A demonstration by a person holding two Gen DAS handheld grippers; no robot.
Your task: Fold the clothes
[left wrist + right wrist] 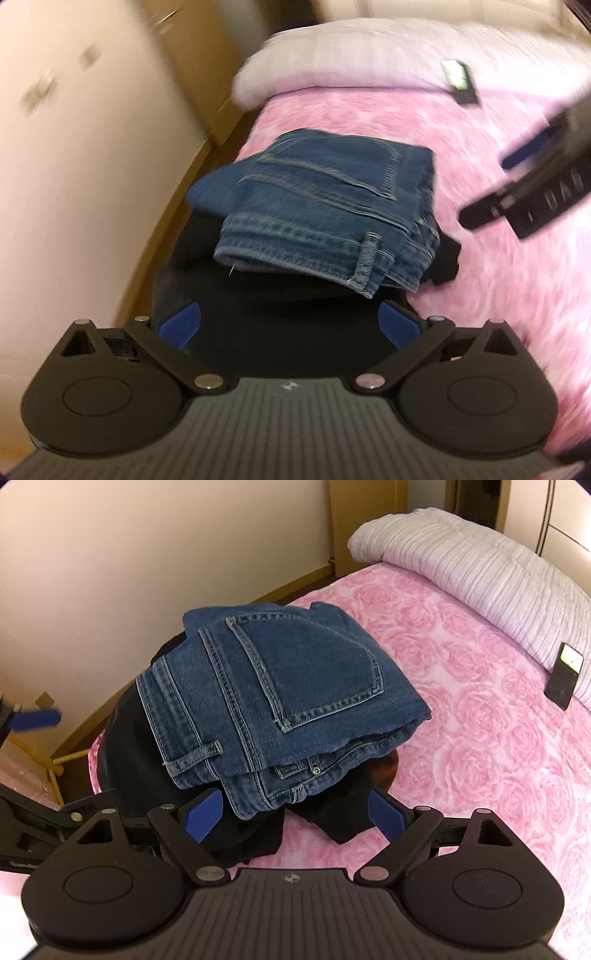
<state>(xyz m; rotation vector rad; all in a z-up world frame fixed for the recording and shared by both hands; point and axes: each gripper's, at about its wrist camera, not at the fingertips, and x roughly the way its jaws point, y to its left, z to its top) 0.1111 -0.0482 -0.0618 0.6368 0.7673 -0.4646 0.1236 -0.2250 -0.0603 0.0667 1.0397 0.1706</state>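
Denim jeans (pixel 273 701) folded atop black garment (pixel 125 746); both tools (pixel 290 325) (pixel 295 812) wide open, empty.

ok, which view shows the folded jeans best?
Right wrist: the folded jeans are sharp, with pocket, belt loop and rivet clear, stacked on a dark garment. Left wrist shows them whole too, but motion-blurred.

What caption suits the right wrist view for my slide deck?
Open right gripper faces folded blue jeans stacked on dark clothing atop a pink rose-patterned bedspread.
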